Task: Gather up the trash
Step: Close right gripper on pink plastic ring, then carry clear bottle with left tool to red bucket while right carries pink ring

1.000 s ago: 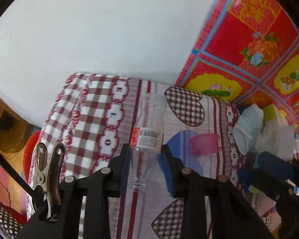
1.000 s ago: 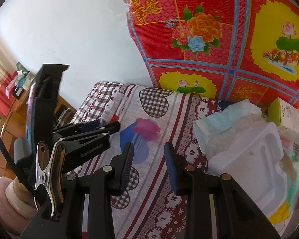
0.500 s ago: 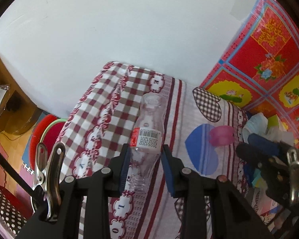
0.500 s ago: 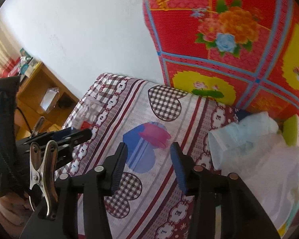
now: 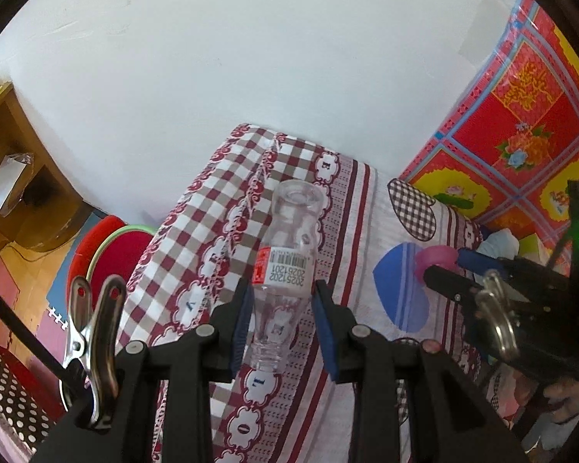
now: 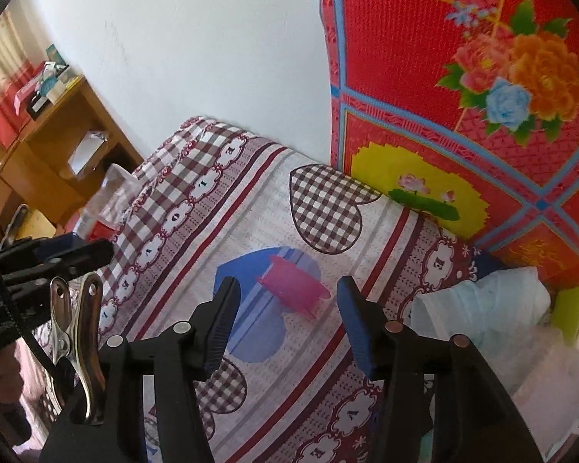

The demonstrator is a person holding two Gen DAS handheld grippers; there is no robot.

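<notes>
Two grippers over the bed (image 6: 274,208): left gripper (image 5: 283,310) fingers pinch a clear bottle (image 5: 285,270) at frame centre — right gripper (image 6: 285,322) fingers spread, just been opening, pink cup (image 6: 293,287) lying between them at centre, untouched.

The left gripper (image 5: 281,308) points steeply down over the patterned bedsheet (image 5: 366,231), near its left edge, and its blue pads (image 5: 240,320) press on both sides of a clear plastic bottle (image 5: 285,270), held off the sheet. The right gripper (image 6: 285,320) also points steeply down, above the middle of the same bedsheet. Its jaws have just been opening and now stand apart, with nothing gripped; a pink cup (image 6: 293,285) lies on the sheet beyond the fingertips.
</notes>
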